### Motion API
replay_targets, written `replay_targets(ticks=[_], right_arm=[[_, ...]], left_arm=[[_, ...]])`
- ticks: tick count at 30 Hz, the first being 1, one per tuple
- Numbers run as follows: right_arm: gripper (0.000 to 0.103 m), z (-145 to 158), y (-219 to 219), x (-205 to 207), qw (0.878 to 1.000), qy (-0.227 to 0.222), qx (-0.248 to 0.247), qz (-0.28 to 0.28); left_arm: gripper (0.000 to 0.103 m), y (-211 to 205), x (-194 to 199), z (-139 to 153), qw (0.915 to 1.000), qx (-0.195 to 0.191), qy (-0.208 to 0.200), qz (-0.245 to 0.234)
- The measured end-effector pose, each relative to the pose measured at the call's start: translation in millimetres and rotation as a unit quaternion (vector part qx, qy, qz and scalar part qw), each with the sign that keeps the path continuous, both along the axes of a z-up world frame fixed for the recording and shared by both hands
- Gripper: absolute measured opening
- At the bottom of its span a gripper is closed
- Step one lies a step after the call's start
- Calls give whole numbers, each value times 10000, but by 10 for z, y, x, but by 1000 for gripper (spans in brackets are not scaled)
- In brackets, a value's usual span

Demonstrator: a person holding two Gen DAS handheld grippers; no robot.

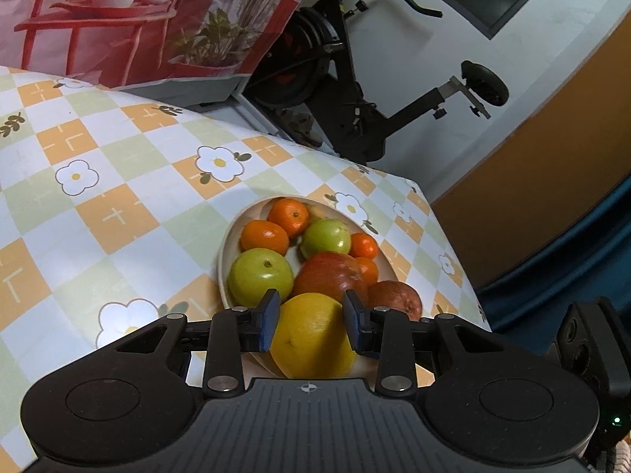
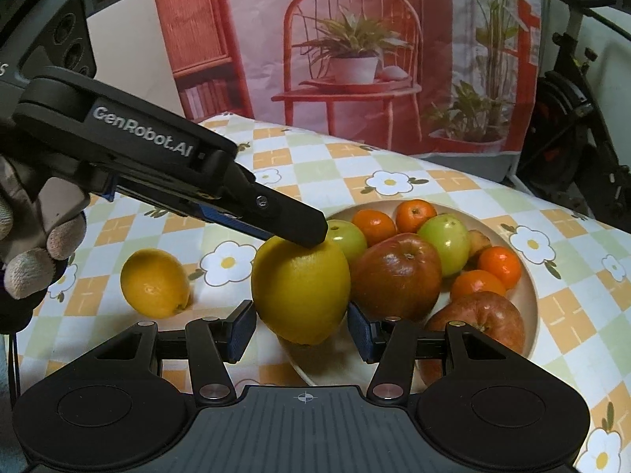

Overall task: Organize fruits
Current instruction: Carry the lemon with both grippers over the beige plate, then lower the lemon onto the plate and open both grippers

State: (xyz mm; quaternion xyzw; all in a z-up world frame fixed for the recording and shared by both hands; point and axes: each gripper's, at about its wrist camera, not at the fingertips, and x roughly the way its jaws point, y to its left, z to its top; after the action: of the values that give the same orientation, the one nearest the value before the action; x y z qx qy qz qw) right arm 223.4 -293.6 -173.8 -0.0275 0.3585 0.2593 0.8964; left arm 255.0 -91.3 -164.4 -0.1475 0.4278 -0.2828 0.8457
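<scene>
— Holding a big yellow citrus [image 1: 315, 339] in my left gripper [image 1: 311, 315], pads pressed on both its sides. It hangs over the near rim of the plate [image 1: 224, 252].

— And your right gripper [image 2: 299, 325]?

— Its jaws stand apart just behind the same fruit, at its lower half; I cannot tell if the pads touch the skin. In the right wrist view the left tool's finger [image 2: 292, 220] lies across the fruit's top.

— Where's the rest?

— A second yellow citrus [image 2: 154, 282] sits on the checked tablecloth [image 2: 564, 307], left of the plate. Green apples, red apples and mandarins fill the plate.
</scene>
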Motion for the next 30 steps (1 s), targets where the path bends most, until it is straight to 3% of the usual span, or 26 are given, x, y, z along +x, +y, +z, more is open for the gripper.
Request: replay_targets(ticks=[10,30], right_arm=[[47,-35,-55,68,9996,185,189,-101],[47,-90,-121,132,9967,510,480,-420]], left_arm=[[33,-25,71,-53,9999,112,57,6],[32,39,23,50,9987,433,-237,157]])
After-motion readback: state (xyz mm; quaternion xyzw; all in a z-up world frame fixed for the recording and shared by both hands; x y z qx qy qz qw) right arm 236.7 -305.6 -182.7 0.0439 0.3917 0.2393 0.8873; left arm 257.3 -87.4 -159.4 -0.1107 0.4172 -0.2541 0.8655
